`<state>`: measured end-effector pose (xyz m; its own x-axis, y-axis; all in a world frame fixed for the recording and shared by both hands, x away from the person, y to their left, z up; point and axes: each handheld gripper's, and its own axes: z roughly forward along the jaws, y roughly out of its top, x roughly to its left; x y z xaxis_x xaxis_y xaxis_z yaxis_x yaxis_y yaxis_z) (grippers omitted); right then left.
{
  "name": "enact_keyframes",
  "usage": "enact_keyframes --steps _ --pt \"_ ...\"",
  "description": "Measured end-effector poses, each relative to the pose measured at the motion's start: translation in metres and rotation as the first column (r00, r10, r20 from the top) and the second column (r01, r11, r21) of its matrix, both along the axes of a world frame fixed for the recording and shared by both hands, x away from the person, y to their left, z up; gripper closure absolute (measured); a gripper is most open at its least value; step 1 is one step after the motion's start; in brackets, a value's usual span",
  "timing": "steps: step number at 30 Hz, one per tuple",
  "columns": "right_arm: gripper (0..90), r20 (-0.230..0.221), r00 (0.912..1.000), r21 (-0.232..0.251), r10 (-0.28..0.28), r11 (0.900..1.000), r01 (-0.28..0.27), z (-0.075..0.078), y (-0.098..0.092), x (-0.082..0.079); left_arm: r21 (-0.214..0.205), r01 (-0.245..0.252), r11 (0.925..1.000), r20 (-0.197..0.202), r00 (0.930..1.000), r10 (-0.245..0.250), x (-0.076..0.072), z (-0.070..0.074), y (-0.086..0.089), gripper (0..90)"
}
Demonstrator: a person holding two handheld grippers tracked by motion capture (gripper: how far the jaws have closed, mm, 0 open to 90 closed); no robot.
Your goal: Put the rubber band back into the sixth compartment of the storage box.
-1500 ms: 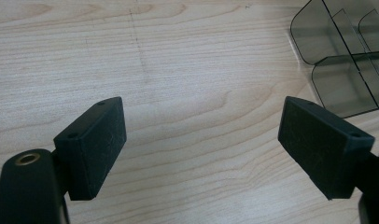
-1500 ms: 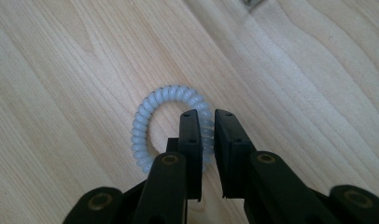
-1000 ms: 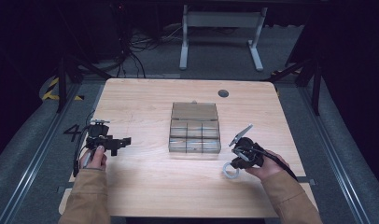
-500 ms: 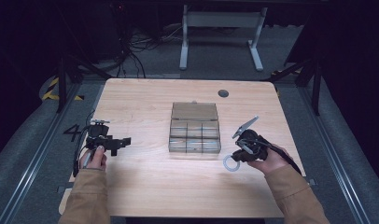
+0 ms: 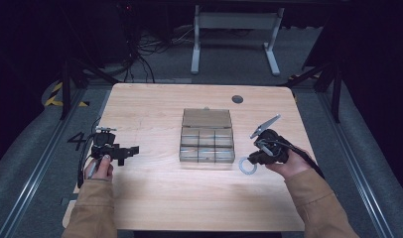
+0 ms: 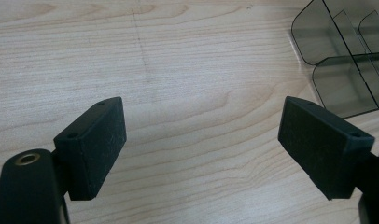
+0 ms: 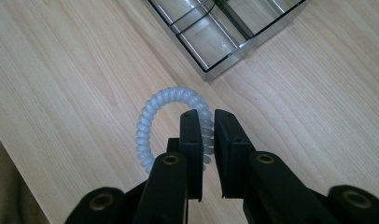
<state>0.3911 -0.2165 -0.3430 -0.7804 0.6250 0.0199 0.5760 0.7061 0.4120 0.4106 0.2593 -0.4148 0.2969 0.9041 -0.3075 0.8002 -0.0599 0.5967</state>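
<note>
From the high view I see the clear compartment box point(image 5: 207, 135) at the middle of the wooden table point(image 5: 155, 198), its long axis running away from me, with the pale coiled hair tie point(image 5: 247, 166) lying just off its near right corner under my right gripper point(image 5: 255, 157), while my left gripper point(image 5: 130, 151) rests low, well to the left, pointing toward the box. In the left gripper view my black pads point(image 6: 92, 145) stand wide apart over bare woodgrain. In the right gripper view the jaws are nearly closed, pinching one side of the ridged, translucent spiral ring point(image 7: 152, 114).
</note>
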Motion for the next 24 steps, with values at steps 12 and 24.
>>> enact_keyframes --steps 12,24 --pt "82.5 0.010 0.9998 0.008 0.019 0.9998 -0.019 0.010 0.009 0.009 0.001 -0.002 1.0000 -0.001 1.0000 0.002 -0.002 -0.001 0.002 15.9" --pt "82.4 0.020 0.9990 0.030 0.040 0.9987 -0.040 0.017 0.026 0.026 0.000 -0.004 1.0000 0.001 1.0000 0.004 -0.003 0.000 0.003 15.9"
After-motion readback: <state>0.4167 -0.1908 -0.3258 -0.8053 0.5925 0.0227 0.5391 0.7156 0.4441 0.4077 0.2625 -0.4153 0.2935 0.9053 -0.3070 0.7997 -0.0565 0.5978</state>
